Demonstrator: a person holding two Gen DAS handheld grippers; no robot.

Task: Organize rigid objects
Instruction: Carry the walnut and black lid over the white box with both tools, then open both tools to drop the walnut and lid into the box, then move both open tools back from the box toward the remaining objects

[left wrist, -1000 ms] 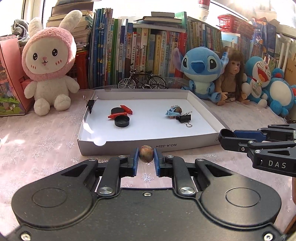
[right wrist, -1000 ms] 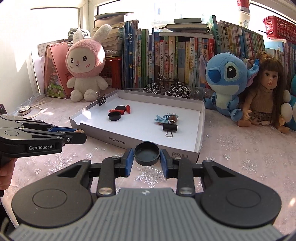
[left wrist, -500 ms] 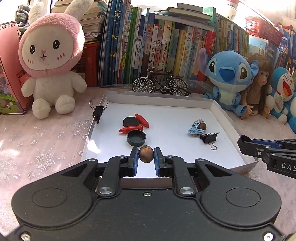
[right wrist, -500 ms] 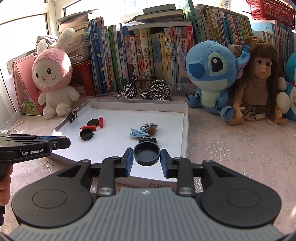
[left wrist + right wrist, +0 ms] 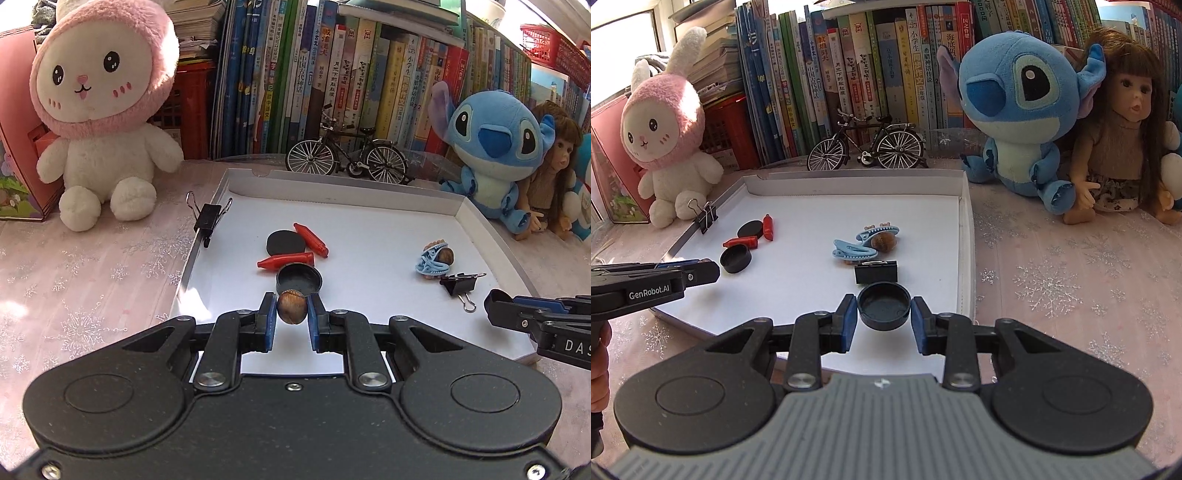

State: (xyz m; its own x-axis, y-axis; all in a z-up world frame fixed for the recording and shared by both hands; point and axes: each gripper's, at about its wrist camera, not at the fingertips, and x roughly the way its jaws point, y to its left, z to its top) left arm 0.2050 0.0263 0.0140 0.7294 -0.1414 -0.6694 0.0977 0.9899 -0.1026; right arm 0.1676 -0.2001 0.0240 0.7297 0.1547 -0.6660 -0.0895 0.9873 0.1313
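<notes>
1. Gripped between the blue pads of the left gripper (image 5: 291, 314) is a brown nut (image 5: 291, 311), held over the near part of the white tray (image 5: 491, 236).
2. At the far left of the scene a pink-hooded rabbit plush (image 5: 99, 110) is seated on the tablecloth, left of the tray.
3. A black binder clip (image 5: 207, 220) is clamped on the tray's left wall.
4. On the tray floor, left of centre, a flat black disc (image 5: 286, 242) is seen with two red crayon-like pieces (image 5: 311, 240) beside it, one lying just in front of the disc; a black cap (image 5: 299, 280) sits near them, just beyond the held nut.
5. Behind the tray's far wall a model bicycle (image 5: 347, 155) is parked in front of a row of books (image 5: 332, 74).
6. Right of centre in the tray, blue hair clips (image 5: 855, 252) are piled against a second nut (image 5: 884, 242), with another binder clip (image 5: 876, 272) lying just nearer.
7. A black cap (image 5: 884, 304) is seen between the pads of the right gripper (image 5: 884, 314), over the near right part of the tray; small gaps show at its sides, so a firm grip cannot be confirmed.
8. At the far right a blue plush (image 5: 1015, 110) and a doll (image 5: 1126, 129) are seated beyond the tray.
</notes>
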